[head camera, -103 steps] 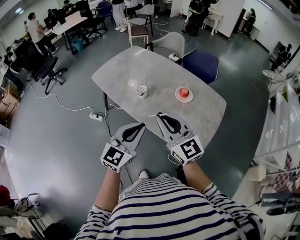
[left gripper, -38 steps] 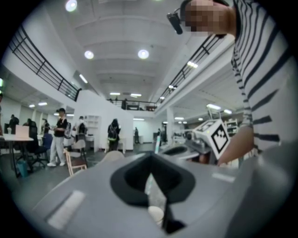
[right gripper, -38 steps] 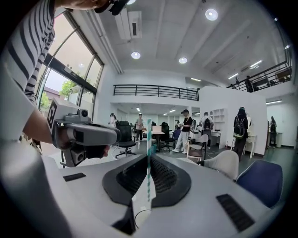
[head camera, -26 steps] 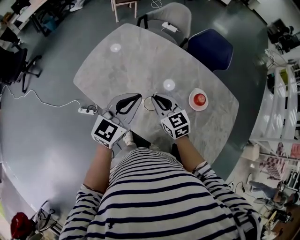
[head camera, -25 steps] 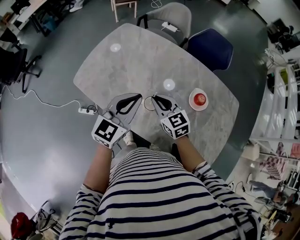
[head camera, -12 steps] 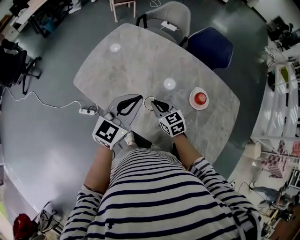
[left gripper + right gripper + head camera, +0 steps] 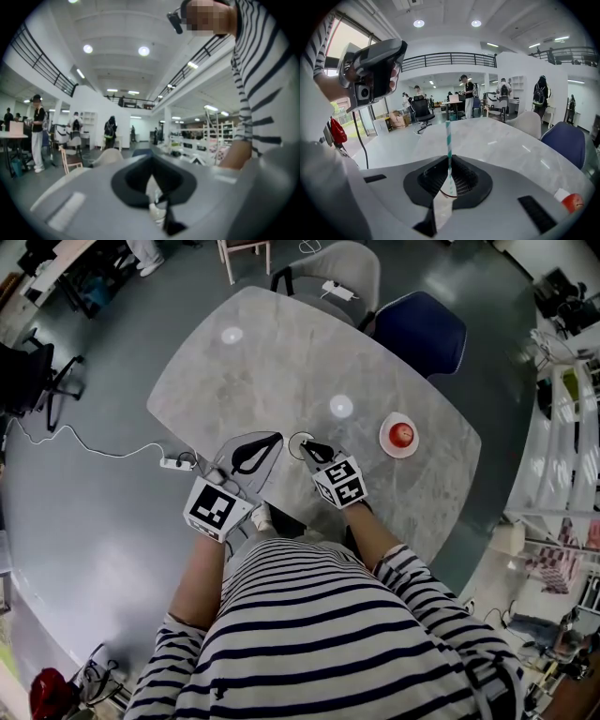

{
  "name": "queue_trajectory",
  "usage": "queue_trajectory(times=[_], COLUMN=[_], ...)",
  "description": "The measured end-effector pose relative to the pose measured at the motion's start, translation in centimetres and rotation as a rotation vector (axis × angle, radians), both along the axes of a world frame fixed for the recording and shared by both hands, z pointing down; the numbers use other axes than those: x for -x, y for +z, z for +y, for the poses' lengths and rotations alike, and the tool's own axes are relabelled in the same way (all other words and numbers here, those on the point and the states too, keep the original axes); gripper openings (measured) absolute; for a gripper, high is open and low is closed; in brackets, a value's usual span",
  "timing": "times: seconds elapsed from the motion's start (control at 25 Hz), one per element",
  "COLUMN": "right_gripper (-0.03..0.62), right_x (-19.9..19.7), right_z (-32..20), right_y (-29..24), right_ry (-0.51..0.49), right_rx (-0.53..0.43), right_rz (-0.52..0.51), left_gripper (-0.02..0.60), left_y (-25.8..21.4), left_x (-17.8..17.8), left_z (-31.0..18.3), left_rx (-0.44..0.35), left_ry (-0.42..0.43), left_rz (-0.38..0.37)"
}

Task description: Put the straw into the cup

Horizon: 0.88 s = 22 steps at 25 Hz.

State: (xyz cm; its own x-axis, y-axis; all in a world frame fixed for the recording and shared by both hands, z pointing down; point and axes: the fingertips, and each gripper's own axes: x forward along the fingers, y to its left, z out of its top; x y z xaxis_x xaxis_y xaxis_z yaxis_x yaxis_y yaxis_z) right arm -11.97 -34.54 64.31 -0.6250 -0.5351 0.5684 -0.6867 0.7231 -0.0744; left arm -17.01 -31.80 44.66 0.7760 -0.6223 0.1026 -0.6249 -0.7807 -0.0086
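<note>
In the head view a white cup (image 7: pixel 301 440) stands near the front edge of the marble table (image 7: pixel 281 362). My right gripper (image 7: pixel 312 450) hovers right beside the cup, tipped steeply. In the right gripper view it (image 7: pixel 449 163) is shut on a green-and-white striped straw (image 7: pixel 448 138) that stands straight up from the jaws. My left gripper (image 7: pixel 263 443) sits just left of the cup with its jaws together. In the left gripper view it (image 7: pixel 153 177) holds nothing, and a white shape, maybe the cup (image 7: pixel 157 212), shows through the gap below.
A small plate with a red fruit (image 7: pixel 400 435) lies to the right of the cup. A blue chair (image 7: pixel 419 332) and a grey chair (image 7: pixel 337 268) stand at the table's far side. A cable and power strip (image 7: pixel 173 461) lie on the floor at left.
The right gripper has moved a little left toward the cup and tipped more steeply. The left gripper has hardly moved.
</note>
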Motion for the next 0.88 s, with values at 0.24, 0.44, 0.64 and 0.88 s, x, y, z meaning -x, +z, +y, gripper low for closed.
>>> queue_trajectory(times=[0.24,0.44,0.64,0.88], right_gripper=[0.025,0.025,0.025,0.025], right_x=[0.29,0.58,0.44,0.32], right_z=[-0.54,-0.60,-0.77,-0.39], right_y=[0.08,0.15,0.11,0.35], right_ry=[-0.016,-0.025,-0.027,-0.036], right_rx=[-0.005,-0.008,-0.017,-0.014], right_rz=[0.005,0.021,0.027,0.029], left_gripper=[0.008,0.008,0.008,0.008], left_y=[-0.06,0.13,0.10,0.24], left_x=[-0.26,-0.02,-0.34,-0.48], left_z=[-0.01,0.09,0.15,0.56], left_rx=[0.003,0.007,0.010,0.012], left_ry=[-0.004,-0.002,0.004,0.009], left_rz=[0.000,-0.008,-0.011,-0.019])
